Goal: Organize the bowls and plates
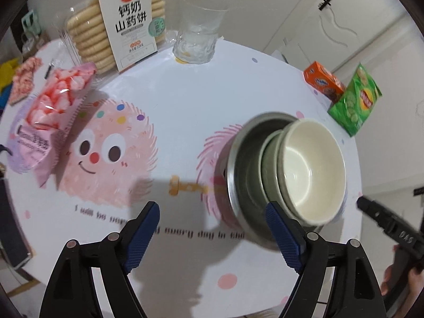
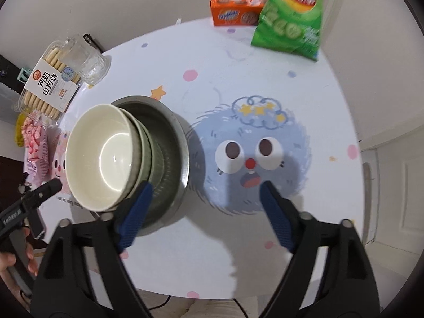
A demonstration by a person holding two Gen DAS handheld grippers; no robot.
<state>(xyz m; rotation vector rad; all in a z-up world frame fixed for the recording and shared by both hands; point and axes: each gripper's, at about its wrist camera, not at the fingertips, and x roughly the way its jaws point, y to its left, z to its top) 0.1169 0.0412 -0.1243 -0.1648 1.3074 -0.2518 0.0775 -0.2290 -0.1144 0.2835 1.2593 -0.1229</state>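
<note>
A cream bowl is nested in a grey-green bowl, and both sit tilted inside a steel bowl on the round table. My left gripper is open above the table, its right finger in front of the stack's near rim, nothing between the pads. My right gripper is open too, with its left finger over the steel bowl's near rim and nothing held. The tip of each gripper shows at the edge of the other's view.
The printed tablecloth carries a biscuit pack, a glass cup, a pink marshmallow bag, an orange box and a green crisps bag around its rim. A hand shows at lower left.
</note>
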